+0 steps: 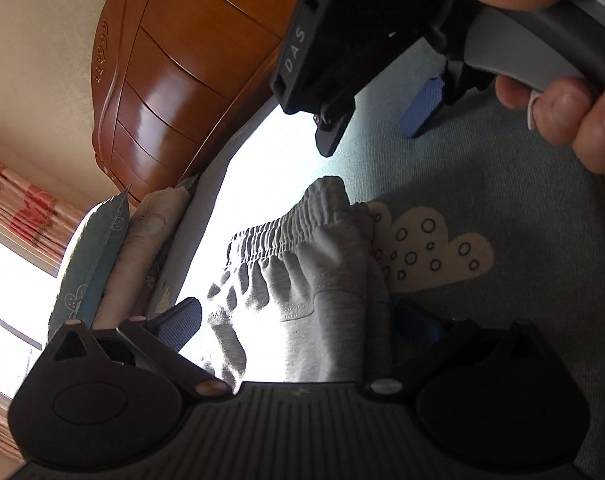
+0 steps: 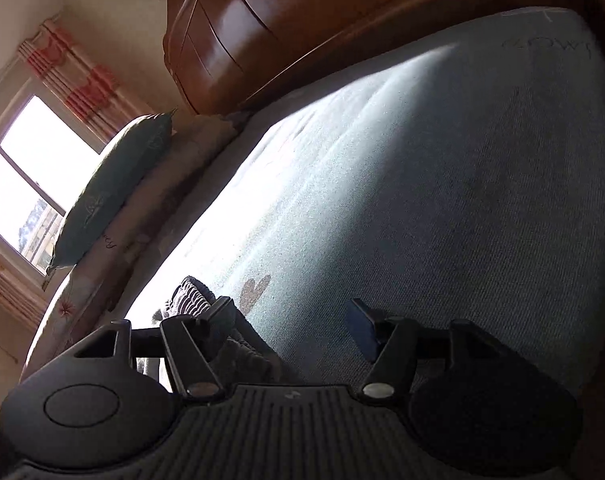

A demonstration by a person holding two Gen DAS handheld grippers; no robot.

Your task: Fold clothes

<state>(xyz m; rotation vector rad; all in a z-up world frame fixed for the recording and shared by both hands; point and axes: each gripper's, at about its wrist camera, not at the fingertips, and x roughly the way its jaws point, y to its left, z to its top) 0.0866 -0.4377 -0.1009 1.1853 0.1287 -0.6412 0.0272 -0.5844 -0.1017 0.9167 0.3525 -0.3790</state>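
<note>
Grey sweatpants [image 1: 322, 264] with an elastic waistband lie on the light blue bed sheet [image 1: 502, 200], partly in bright sunlight. My left gripper [image 1: 298, 328] is open, its fingers on either side of the pants just below the waistband. My right gripper [image 1: 374, 128] is open and empty above the sheet, past the waistband, held by a hand [image 1: 574, 120]. In the right wrist view the right gripper [image 2: 294, 324] is open over the sheet [image 2: 462, 200], with the pants' waistband [image 2: 194, 296] beside its left finger.
A wooden headboard [image 1: 174, 80] stands at the far side of the bed. Pillows [image 1: 114, 256] lean at the left by a window with red-patterned curtains [image 2: 74, 76]. A cream cloud print [image 1: 426, 252] marks the sheet beside the pants.
</note>
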